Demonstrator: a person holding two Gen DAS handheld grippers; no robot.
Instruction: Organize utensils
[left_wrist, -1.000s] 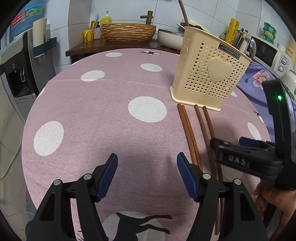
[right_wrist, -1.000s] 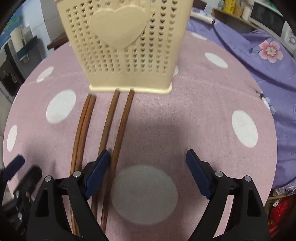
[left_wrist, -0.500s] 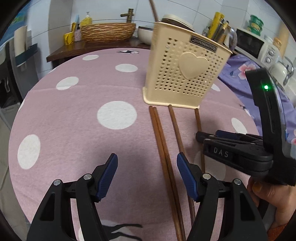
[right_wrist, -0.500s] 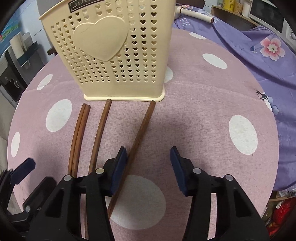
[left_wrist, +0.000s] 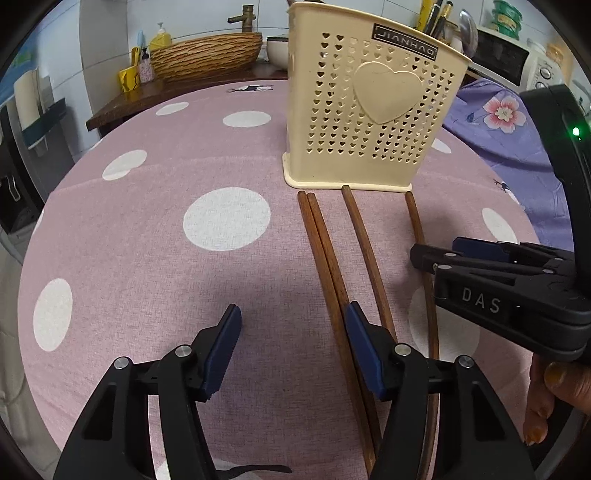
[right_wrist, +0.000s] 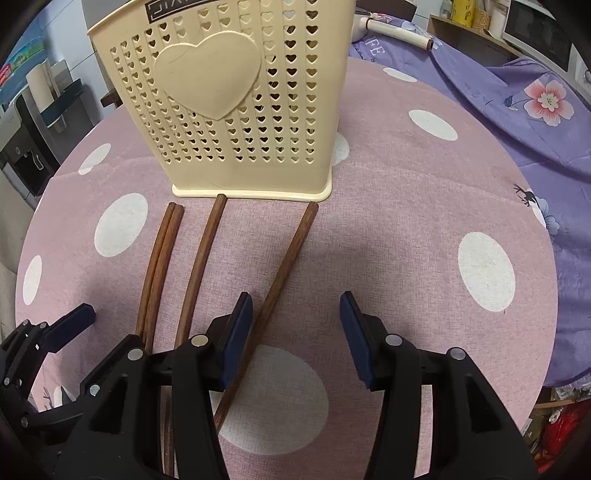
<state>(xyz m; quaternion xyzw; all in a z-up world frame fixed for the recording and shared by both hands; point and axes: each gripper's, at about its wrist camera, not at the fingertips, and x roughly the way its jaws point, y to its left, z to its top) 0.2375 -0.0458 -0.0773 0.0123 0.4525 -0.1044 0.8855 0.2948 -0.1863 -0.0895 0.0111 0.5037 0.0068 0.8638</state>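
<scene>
Several brown wooden chopsticks lie on the pink polka-dot tablecloth (left_wrist: 129, 229), tips toward a cream perforated utensil holder (left_wrist: 369, 122) with a heart on it. A touching pair (left_wrist: 325, 251) lies left, a single one (left_wrist: 364, 243) beside it, and the rightmost chopstick (right_wrist: 288, 266) is slanted. My left gripper (left_wrist: 293, 343) is open, its right finger over the pair. My right gripper (right_wrist: 295, 332) is open and empty; the slanted chopstick passes under its left finger (right_wrist: 236, 332). The holder also shows in the right wrist view (right_wrist: 236, 110).
A wicker basket (left_wrist: 207, 55), bottles and a bowl stand on a wooden counter behind the table. A purple floral cloth (right_wrist: 517, 96) covers the surface to the right, with a microwave (left_wrist: 498, 59) behind. A water dispenser (right_wrist: 26, 147) stands at the left.
My right gripper narrowed over the rightmost chopstick, knocking it slanted, and has since reopened a little. My left gripper has moved right and closer to the holder, staying open.
</scene>
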